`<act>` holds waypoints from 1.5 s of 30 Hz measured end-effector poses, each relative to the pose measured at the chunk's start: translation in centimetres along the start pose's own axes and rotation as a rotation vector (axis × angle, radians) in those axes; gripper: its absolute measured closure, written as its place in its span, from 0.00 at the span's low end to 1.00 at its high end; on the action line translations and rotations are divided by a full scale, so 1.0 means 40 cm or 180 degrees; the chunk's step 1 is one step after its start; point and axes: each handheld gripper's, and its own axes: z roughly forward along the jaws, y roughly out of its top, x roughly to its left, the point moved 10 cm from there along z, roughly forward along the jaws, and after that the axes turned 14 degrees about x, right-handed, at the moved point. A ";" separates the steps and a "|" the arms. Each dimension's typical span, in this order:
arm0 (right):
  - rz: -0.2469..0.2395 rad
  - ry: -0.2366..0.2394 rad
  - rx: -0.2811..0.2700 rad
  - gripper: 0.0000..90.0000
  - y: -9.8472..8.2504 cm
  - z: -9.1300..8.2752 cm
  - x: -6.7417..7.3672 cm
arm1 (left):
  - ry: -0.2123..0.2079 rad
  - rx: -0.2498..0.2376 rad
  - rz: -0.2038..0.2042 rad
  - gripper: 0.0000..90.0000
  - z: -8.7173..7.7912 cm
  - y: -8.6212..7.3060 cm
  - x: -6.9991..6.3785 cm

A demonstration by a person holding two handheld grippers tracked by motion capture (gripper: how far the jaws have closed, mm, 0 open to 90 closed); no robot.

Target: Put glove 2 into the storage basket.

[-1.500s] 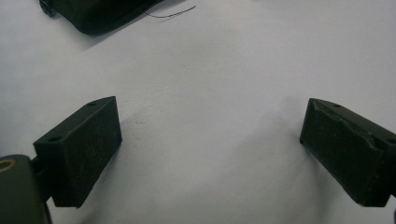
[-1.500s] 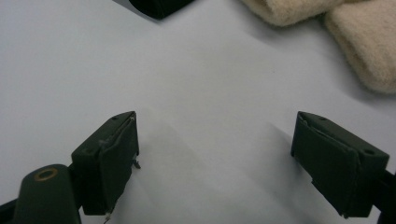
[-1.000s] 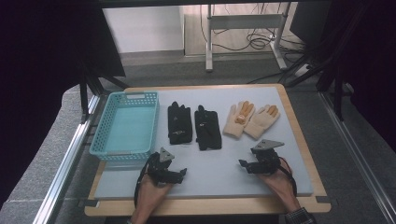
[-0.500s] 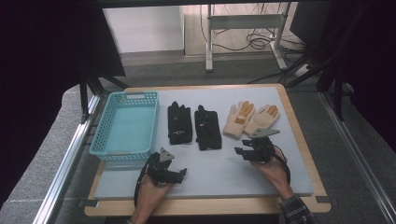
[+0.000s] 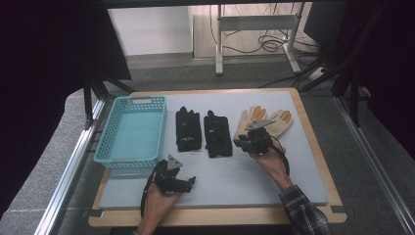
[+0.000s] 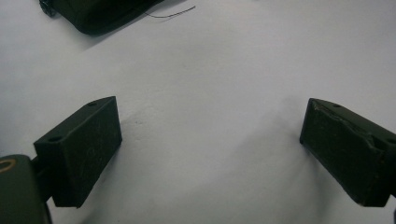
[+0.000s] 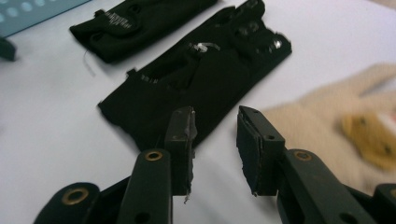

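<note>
Two black gloves (image 5: 188, 128) (image 5: 218, 133) lie flat side by side in the middle of the white table top. Right of them lies a pair of tan gloves (image 5: 247, 121) (image 5: 283, 121). My right gripper (image 5: 240, 143) hovers over the near end of the left tan glove and points at the right black glove (image 7: 201, 79). Its jaws (image 7: 215, 122) have just been closing to a narrow gap, with nothing between them. The tan glove (image 7: 327, 116) shows blurred at their right. My left gripper (image 5: 191, 182) rests near the table's front edge, its jaws (image 6: 210, 126) wide open over bare table.
A light blue mesh basket (image 5: 105, 149) stands at the left of the table, and its corner (image 7: 28, 11) shows far off. A wooden rim (image 5: 313, 142) borders the table. A black glove's corner (image 6: 102, 14) lies ahead of the left jaws.
My right gripper has moved away from the front edge toward the gloves, between the right black glove and the tan pair, and its jaws have narrowed. The left gripper has stayed put.
</note>
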 end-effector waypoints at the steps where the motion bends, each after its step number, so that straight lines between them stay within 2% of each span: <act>1: 0.0001 -0.0026 0.0007 0.67 0.023 0.015 -0.003 | -0.0002 -0.0011 -0.0011 0.06 0.000 0.001 -0.001; 5: 0.0020 -0.0119 0.0019 0.51 0.065 0.054 -0.012 | 0.0000 -0.0008 -0.0005 0.06 0.000 0.001 0.000; 6: 0.0020 -0.0119 0.0019 0.51 0.065 0.054 -0.012 | 0.0000 -0.0008 -0.0005 0.06 0.000 0.001 0.000; 7: 0.0041 -0.0150 0.0052 0.44 0.081 0.077 -0.016 | -0.0003 -0.0006 -0.0002 0.06 0.000 0.000 0.000; 10: 0.0068 -0.0193 0.0115 0.36 0.100 0.113 -0.023 | -0.0002 -0.0001 0.0004 0.06 0.000 0.000 0.000; 15: 0.0174 -0.0193 0.0202 0.26 0.116 0.171 -0.030 | -0.0003 -0.0012 -0.0009 0.06 0.000 0.001 0.000; 18: 0.0192 -0.0238 0.0346 0.24 0.108 0.209 -0.034 | -0.0001 -0.0009 -0.0005 0.06 0.000 0.000 0.000; 20: 0.0212 -0.0212 0.0371 0.25 0.106 0.218 -0.033 | -0.0006 -0.0017 -0.0014 0.06 0.000 0.001 -0.001; 21: 0.0348 -0.0089 0.0349 0.34 0.105 0.217 -0.031 | -0.0004 -0.0006 -0.0001 0.06 0.000 0.000 0.000; 23: 0.0351 -0.0083 0.0390 0.53 0.102 0.208 -0.021 | 0.0004 0.0014 0.0020 0.06 -0.001 -0.001 0.001; 25: 0.0363 -0.0007 0.0432 0.73 0.099 0.202 -0.002 | 0.0006 0.0019 0.0025 0.06 -0.001 -0.002 0.001; 26: 0.0363 -0.0007 0.0432 0.73 0.099 0.202 -0.002 | 0.0006 0.0019 0.0025 0.06 -0.001 -0.002 0.001; 27: 0.0366 0.0001 0.0406 0.84 0.101 0.200 0.012 | 0.0005 0.0013 0.0019 0.06 0.000 -0.001 0.001; 29: 0.0332 -0.0059 0.0419 0.87 0.102 0.197 0.015 | 0.0004 0.0011 0.0017 0.06 0.000 -0.001 0.001; 31: 0.0319 -0.0057 0.0436 0.88 0.102 0.189 0.016 | 0.0001 0.0004 0.0008 0.06 0.000 0.000 0.001; 36: 0.0378 0.0091 0.0292 0.88 0.113 0.134 0.031 | 0.0002 0.0004 0.0007 0.06 0.000 0.000 0.001; 41: 0.0317 0.0199 0.0144 0.88 0.116 0.066 0.067 | 0.0001 0.0007 0.0008 0.06 0.000 -0.001 0.001; 42: 0.0317 0.0199 0.0144 0.88 0.116 0.066 0.067 | 0.0001 0.0007 0.0008 0.06 0.000 -0.001 0.001; 43: 0.0307 0.0264 0.0084 0.88 0.117 0.034 0.084 | 0.0001 0.0006 0.0008 0.06 0.000 -0.001 0.001; 45: 0.0307 0.0318 0.0032 0.88 0.118 0.009 0.098 | -0.0003 0.0003 0.0000 0.06 0.000 0.000 0.000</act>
